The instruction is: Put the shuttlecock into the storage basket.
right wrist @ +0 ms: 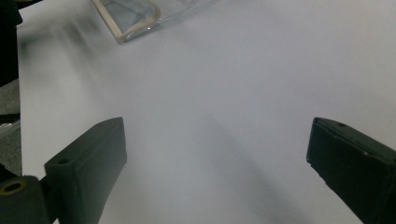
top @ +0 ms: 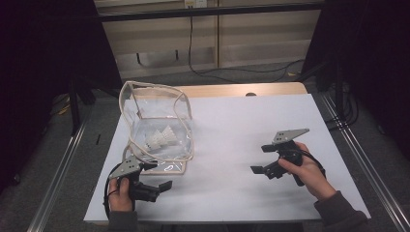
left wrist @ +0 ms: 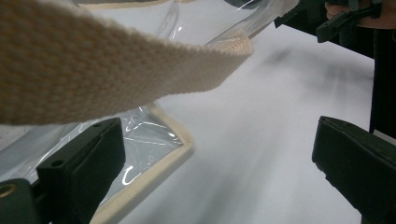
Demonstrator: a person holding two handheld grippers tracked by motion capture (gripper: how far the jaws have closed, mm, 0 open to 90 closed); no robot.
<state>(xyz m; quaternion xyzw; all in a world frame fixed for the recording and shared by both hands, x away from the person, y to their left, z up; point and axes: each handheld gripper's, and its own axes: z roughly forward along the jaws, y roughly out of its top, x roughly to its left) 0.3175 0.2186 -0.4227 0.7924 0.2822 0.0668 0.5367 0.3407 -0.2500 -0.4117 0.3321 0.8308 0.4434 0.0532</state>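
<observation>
A clear plastic bag (top: 154, 121) with cream fabric trim stands on the left half of the white table (top: 232, 125). Two white shuttlecocks (top: 161, 138) lie inside it. My left gripper (top: 157, 175) is open at the bag's near corner, its jaws wide apart over the table. In the left gripper view the bag's cream strap (left wrist: 93, 70) crosses close above the left jaw, and the bag's trimmed corner (left wrist: 159, 154) lies just ahead. My right gripper (top: 263, 158) is open over bare table at the right, well away from the bag, whose corner (right wrist: 130, 18) lies far off.
The table's front edge runs just below both hands. Metal rails (top: 58, 169) flank the table on both sides. A wooden strip (top: 241, 90) and a black cable (top: 232, 72) lie beyond the far edge. Bare white surface spans the middle between the grippers.
</observation>
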